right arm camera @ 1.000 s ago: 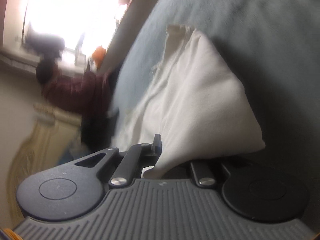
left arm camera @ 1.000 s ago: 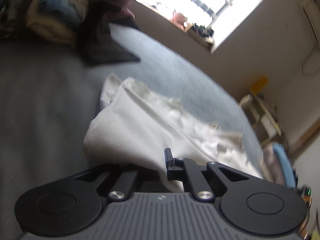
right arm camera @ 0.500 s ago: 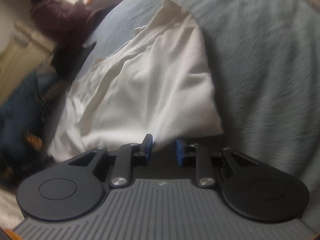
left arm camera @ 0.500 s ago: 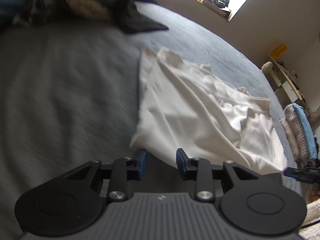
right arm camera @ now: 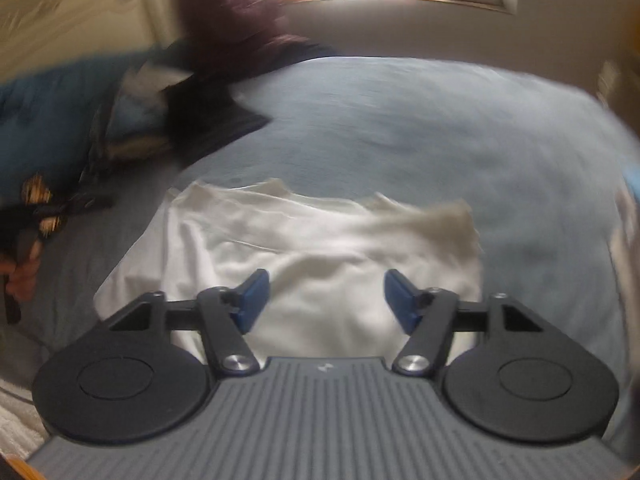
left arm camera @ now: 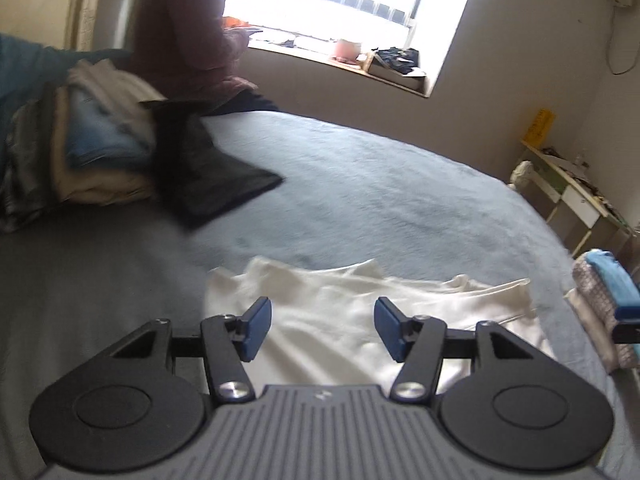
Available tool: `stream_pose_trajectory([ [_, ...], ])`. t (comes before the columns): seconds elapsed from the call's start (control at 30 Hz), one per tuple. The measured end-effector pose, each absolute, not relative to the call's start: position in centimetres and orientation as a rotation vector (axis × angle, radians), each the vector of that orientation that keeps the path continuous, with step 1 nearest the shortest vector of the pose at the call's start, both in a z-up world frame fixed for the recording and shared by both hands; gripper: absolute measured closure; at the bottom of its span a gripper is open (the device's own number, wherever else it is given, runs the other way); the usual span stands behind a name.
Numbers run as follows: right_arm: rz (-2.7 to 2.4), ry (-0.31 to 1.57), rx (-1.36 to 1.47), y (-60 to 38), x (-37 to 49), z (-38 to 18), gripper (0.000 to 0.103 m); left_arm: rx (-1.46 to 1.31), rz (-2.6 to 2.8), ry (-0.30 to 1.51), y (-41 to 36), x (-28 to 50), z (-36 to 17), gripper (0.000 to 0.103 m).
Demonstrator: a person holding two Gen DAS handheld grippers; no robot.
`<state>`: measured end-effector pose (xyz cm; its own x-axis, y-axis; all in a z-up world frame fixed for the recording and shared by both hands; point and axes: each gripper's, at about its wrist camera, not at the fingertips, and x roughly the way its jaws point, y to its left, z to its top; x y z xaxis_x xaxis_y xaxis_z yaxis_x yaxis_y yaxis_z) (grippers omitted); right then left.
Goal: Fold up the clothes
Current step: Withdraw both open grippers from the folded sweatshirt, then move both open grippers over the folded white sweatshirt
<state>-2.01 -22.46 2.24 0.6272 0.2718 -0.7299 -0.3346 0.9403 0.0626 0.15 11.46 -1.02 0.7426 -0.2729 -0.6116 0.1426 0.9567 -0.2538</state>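
Grey-blue bed (left arm camera: 380,184) | white garment (left arm camera: 328,312) lying flat | both jaws just spreading, empty | writing: unreadable

The right wrist view is smeared by motion: the clothes pile (right arm camera: 132,120) at far left is only dark and blue shapes. The white garment (right arm camera: 320,248) has its near edge hidden behind the tool body. In the left wrist view, a seated person (left arm camera: 188,40) is cut off at the top edge, and the folded stack (left arm camera: 600,304) runs off the right edge.
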Motion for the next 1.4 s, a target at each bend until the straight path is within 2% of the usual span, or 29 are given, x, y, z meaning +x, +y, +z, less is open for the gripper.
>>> stream_pose_trajectory([
  [0.03,0.360,0.817,-0.146,-20.8,-1.6,3.1,0.022,-0.194,-0.238,0.694,10.8,0.4,-0.7,0.041],
  [0.07,0.372,0.802,-0.208,-19.3,-1.4,4.1,0.021,-0.191,-0.244,0.693,10.2,0.5,-0.5,0.040],
  [0.37,0.562,0.600,-0.561,-10.1,-3.2,10.6,0.018,-0.191,-0.180,0.790,8.8,1.6,-2.2,0.039],
  [0.47,0.631,0.574,-0.546,-8.6,-3.8,12.8,0.011,-0.177,-0.151,0.813,8.9,1.9,-2.9,0.039],
  [0.63,0.723,0.510,-0.485,-8.1,-4.4,15.6,0.007,-0.156,-0.121,0.849,8.8,2.3,-3.5,0.039],
  [1.0,0.767,0.621,-0.281,-11.0,-2.9,15.6,0.007,-0.134,-0.140,0.898,7.8,3.3,-4.7,0.039],
  [1.4,0.697,0.649,-0.185,-12.3,-2.7,15.5,0.007,-0.164,-0.146,0.904,8.0,3.0,-4.8,0.039],
])
